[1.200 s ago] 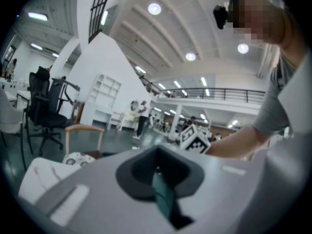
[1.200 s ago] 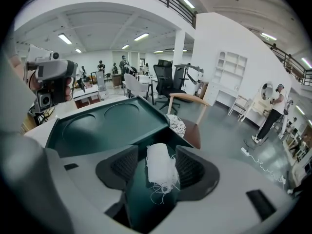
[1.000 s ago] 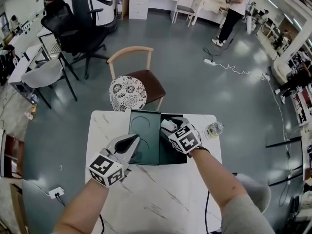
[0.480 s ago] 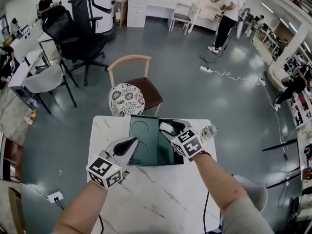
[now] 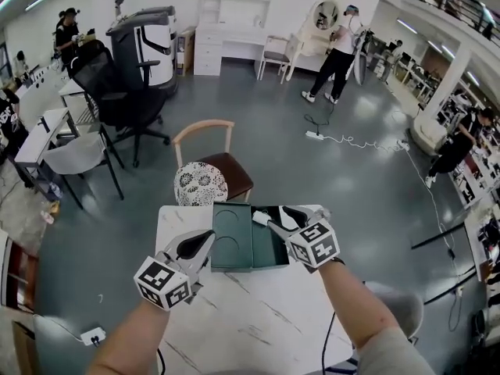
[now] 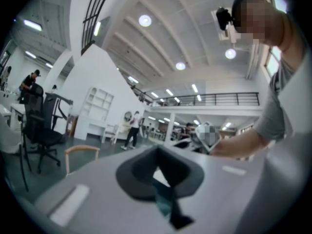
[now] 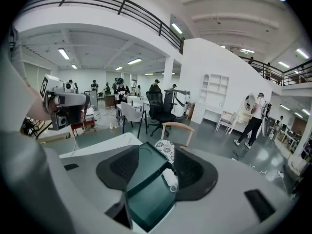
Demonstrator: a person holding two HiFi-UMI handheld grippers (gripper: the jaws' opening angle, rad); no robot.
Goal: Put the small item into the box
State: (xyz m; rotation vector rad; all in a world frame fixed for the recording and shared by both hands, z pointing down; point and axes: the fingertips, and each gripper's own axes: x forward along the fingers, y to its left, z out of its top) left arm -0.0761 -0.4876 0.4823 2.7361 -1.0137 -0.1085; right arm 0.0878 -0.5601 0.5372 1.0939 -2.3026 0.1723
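1. The table is a white slab with thin grey veins like marble. Beyond its far edge stands a chair with a curved pale wooden back and a brown seat. A round white cushion with a lace pattern leans on the seat.
2. The box lies open on the far half of the table. It is dark green, smooth and rectangular. Its lid lies flat to the left and has two shallow round recesses.
3. The left gripper has a pale grey shell and black pads, and sits at the lid's near left edge. Its tips are drawn together, leaving only a thin wedge that shows a sliver of white table and green box. It grips nothing.
4. The right gripper reaches over the box from the right. Its jaws stand wide apart with finely ribbed black pads, and clamp nothing.
5. The small item is a white rounded lump at the box's far edge, by the fold between lid and base. It lies between the right gripper's jaws, ungripped. I cannot tell whether it lies inside or on the rim.
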